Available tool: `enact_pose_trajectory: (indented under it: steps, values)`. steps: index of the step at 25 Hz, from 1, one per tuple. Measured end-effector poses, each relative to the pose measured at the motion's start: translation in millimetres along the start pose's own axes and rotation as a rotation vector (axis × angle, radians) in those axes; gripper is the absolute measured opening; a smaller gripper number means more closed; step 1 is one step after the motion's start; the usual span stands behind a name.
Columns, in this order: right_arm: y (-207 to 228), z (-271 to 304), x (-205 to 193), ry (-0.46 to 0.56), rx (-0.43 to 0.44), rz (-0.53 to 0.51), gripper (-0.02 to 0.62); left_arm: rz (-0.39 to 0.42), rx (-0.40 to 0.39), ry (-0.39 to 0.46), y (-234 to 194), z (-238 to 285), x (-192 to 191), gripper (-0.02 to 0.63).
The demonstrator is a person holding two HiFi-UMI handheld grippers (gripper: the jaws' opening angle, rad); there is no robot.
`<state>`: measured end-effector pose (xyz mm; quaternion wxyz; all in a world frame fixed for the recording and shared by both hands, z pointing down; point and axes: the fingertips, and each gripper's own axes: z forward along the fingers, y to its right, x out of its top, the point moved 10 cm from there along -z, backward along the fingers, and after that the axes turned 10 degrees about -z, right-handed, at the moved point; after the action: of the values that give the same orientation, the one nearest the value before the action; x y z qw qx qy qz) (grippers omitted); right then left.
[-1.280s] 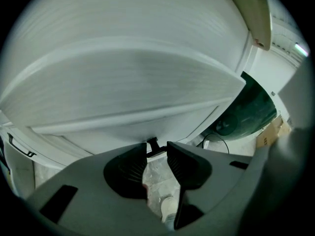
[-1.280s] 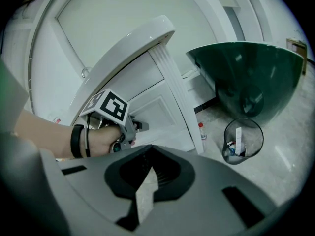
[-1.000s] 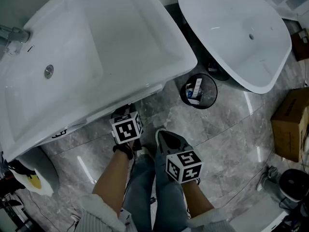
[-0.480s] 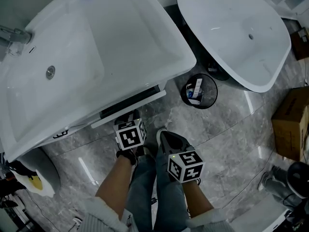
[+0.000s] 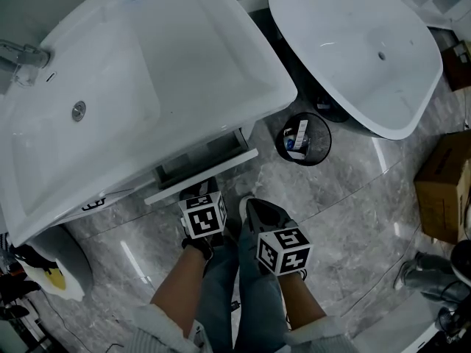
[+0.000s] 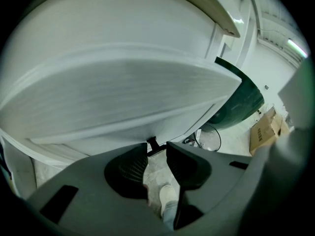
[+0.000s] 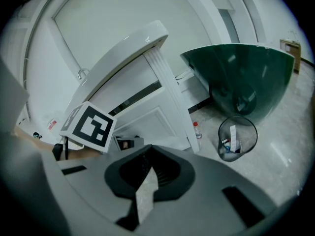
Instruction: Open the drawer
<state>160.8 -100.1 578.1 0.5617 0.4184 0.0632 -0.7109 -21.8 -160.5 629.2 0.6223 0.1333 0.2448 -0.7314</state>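
A white drawer (image 5: 200, 169) stands part-way out from under the white sink vanity (image 5: 243, 65). My left gripper (image 5: 197, 191) reaches up to the drawer front, its marker cube just below. In the left gripper view the drawer front (image 6: 123, 92) fills the picture. Its small black handle (image 6: 153, 144) sits between the tips of the left gripper (image 6: 156, 149), whose jaws are closing on it. My right gripper (image 5: 246, 206) hangs beside it over the floor, touching nothing. Seen in its own view, the right gripper (image 7: 147, 151) is shut and empty.
A freestanding bathtub (image 5: 360, 50) stands right of the vanity. A wire waste bin (image 5: 303, 138) with bits in it sits between them. A cardboard box (image 5: 445, 190) is at the right edge. The person's legs are below the grippers on the grey marble floor.
The drawer has slid out from under the sink, and my left gripper has moved back toward the person with it. The right gripper has stayed put.
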Motion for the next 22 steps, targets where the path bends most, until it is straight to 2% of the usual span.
enact_pose_trajectory:
  steps: [16, 22]
  values:
    - [1.3, 0.3, -3.1, -0.005, -0.023, 0.019, 0.009, -0.003, -0.006, -0.028, 1.4, -12.0, -29.5, 0.13]
    - [4.6, -2.9, -6.3, -0.007, -0.033, 0.027, 0.009, -0.03, -0.007, -0.034, 2.7, -15.8, -38.3, 0.13]
